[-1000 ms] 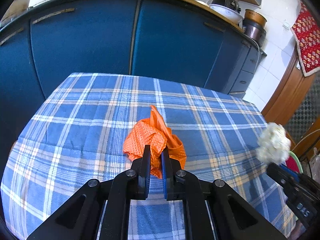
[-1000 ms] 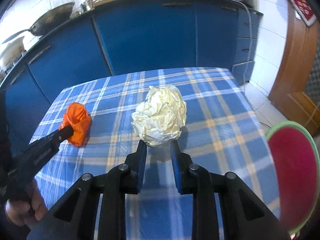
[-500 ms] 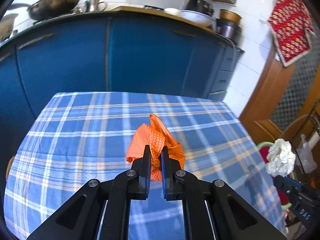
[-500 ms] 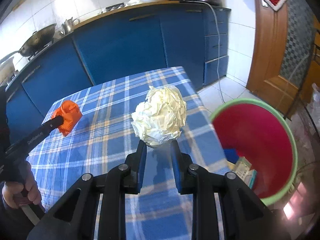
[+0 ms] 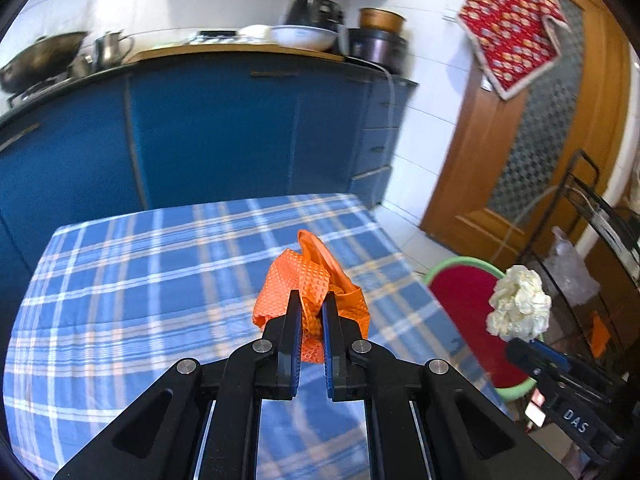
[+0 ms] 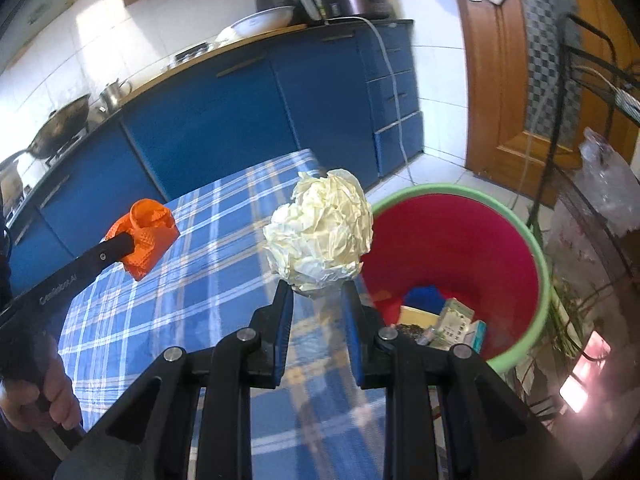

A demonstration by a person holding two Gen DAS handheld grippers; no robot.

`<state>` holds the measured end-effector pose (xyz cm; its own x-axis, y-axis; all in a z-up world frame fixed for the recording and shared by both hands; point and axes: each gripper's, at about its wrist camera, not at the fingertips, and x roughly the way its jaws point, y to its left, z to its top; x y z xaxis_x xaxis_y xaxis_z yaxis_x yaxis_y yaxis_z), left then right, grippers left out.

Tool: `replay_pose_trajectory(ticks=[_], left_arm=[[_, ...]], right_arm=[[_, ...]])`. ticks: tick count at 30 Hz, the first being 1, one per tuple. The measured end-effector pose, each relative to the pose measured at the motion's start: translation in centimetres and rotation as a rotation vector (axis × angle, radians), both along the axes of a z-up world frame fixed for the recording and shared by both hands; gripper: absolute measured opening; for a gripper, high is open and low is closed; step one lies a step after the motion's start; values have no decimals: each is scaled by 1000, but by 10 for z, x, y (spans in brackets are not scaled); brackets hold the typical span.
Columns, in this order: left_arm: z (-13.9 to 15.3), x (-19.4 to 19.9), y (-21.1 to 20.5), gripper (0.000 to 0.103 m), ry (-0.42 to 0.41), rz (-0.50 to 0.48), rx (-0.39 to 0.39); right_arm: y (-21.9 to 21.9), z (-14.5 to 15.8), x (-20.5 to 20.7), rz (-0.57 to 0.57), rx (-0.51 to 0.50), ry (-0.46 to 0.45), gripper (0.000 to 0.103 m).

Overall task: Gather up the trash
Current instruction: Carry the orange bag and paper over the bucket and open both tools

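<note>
Partly hidden, bin contents look like cartons, perhaps.

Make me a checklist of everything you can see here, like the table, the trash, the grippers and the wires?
Surface: table under a blue plaid cloth.
Job's things: orange cloth wad and white crumpled paper ball, both held up; red bin with green rim beside the table, boxes inside.
Clutter: nothing seen on the cloth.
Grippers: left gripper shut on the orange wad; right gripper shut on the paper ball.
Cables: white cord hanging down the blue cabinets.
Surroundings: wok, bowl, wooden door, metal rack.
</note>
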<state>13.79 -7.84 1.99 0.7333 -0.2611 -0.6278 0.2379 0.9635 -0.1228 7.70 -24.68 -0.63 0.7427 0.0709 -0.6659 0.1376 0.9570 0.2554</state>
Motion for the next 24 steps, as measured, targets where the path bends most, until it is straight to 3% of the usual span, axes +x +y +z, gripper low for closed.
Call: replay_pose_trajectory(ticks=[15, 24], left_arm=[[-13, 2, -114, 9, 35, -216, 79], [-31, 9, -163, 9, 67, -297, 121]], right_arm=[[-68, -36, -8, -128, 86, 53, 27], [-99, -61, -6, -182, 131, 96, 28]])
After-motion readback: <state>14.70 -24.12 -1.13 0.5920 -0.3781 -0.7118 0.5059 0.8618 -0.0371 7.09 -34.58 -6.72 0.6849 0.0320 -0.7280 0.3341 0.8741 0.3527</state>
